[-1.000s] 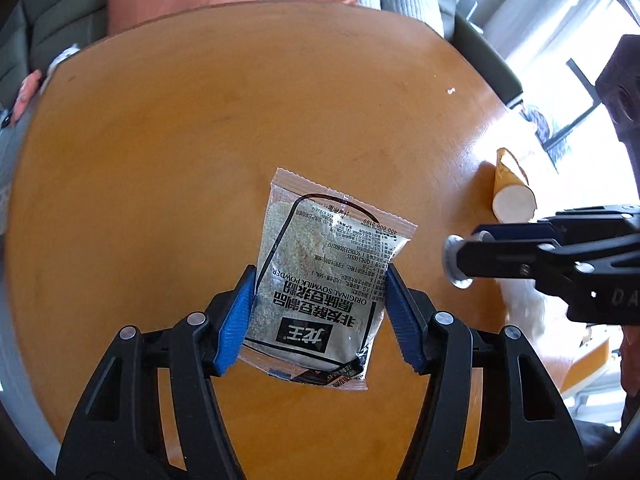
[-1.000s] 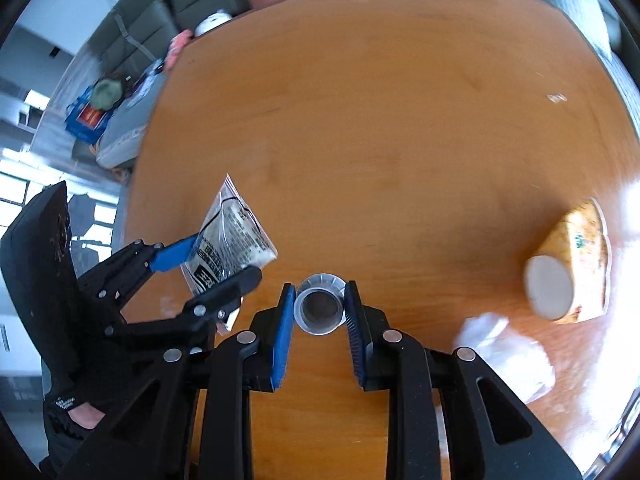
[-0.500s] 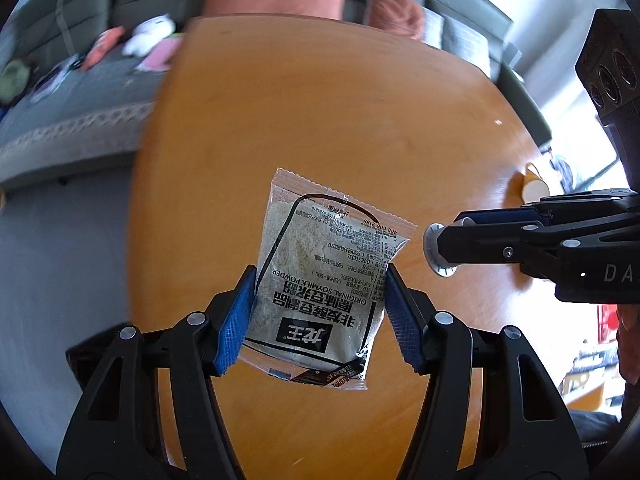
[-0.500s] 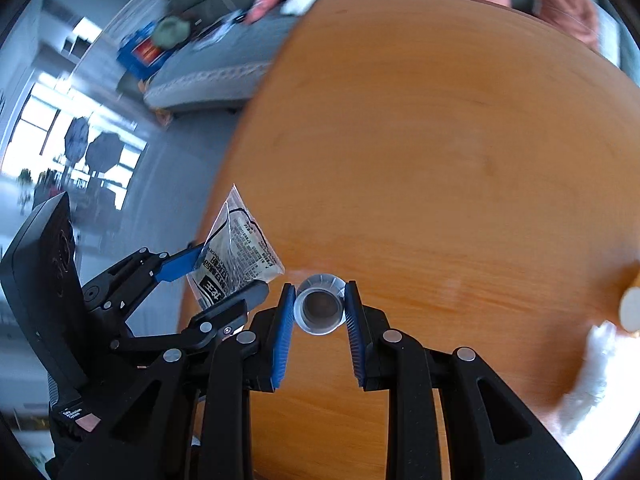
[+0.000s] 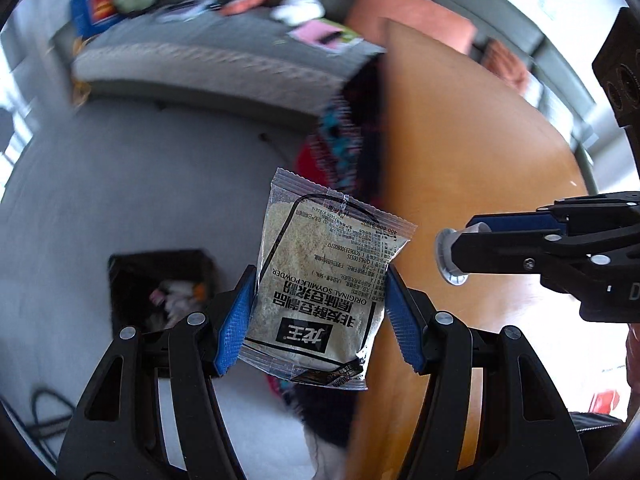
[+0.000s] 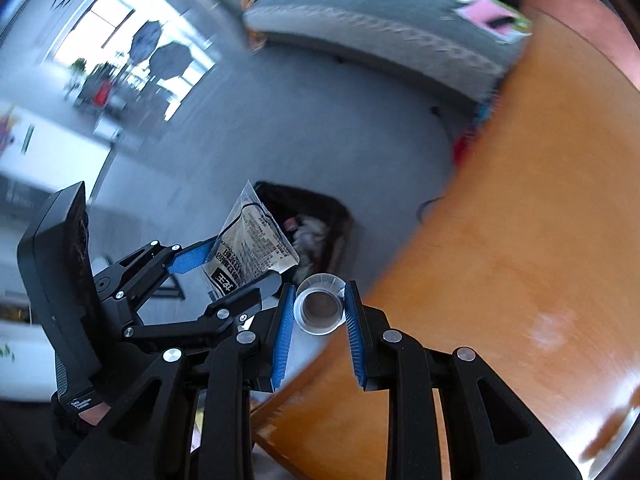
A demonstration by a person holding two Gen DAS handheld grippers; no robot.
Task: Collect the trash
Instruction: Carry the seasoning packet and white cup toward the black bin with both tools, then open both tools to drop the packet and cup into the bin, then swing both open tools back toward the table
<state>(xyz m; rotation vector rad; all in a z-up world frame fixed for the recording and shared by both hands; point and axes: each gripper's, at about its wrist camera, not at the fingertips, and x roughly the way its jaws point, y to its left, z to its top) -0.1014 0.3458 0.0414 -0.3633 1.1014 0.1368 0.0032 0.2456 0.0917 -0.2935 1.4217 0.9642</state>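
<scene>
Grey floor fills the room past the edge of the wooden table [image 5: 460, 168], with a long grey sofa [image 5: 224, 60] at the back. On that floor stands a black bin [image 6: 320, 216] with trash already inside. The left gripper [image 5: 318, 312] pinches a soy milk powder packet [image 5: 324, 276] by its two side edges, so the packet hangs flat between the blue pads, most of it sticking out in front. The right gripper [image 6: 318, 312] squeezes a small clear cup [image 6: 319, 309] right at its tips, open mouth facing the camera. Both things are held up in the air off the table, probably so they can be dropped into the bin below.
</scene>
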